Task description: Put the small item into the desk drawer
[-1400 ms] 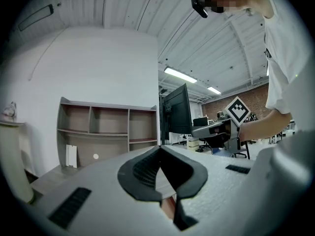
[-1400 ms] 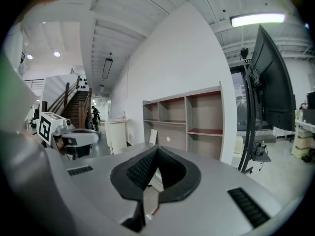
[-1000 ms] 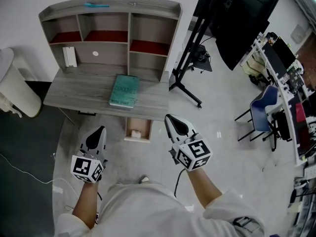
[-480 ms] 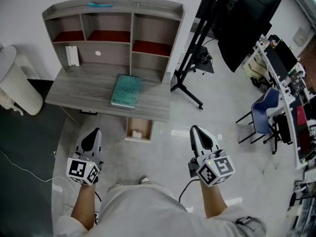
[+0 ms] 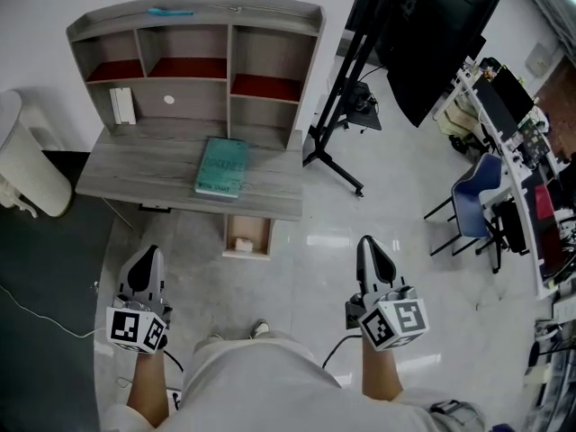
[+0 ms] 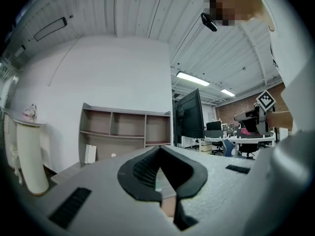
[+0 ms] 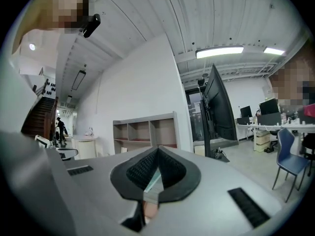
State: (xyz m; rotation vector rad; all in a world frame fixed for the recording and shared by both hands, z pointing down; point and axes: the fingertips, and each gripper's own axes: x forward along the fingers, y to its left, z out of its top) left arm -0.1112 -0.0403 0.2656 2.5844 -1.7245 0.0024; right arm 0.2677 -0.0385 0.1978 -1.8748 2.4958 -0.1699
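The grey desk (image 5: 135, 174) with its shelf hutch stands against the wall. Under its front edge the small wooden drawer (image 5: 227, 238) is pulled open, and a small pale item (image 5: 243, 244) lies inside it. My left gripper (image 5: 150, 252) is low at the left, well short of the desk, shut and empty. My right gripper (image 5: 365, 241) is out to the right of the drawer over the floor, also shut with nothing in it. In the left gripper view the left gripper (image 6: 160, 149) points level toward the hutch (image 6: 125, 132). In the right gripper view the right gripper (image 7: 157, 149) does the same.
A green book (image 5: 222, 166) lies on the desk, white books (image 5: 121, 104) stand in the hutch, and a teal object (image 5: 171, 11) rests on top. A black screen stand (image 5: 346, 106) is right of the desk, a blue chair (image 5: 481, 205) and cluttered benches further right, a white column (image 5: 27, 165) at left.
Both grippers have drawn back from the desk toward the person. The right one has swung from beside the drawer out to the right. The drawer stays open.
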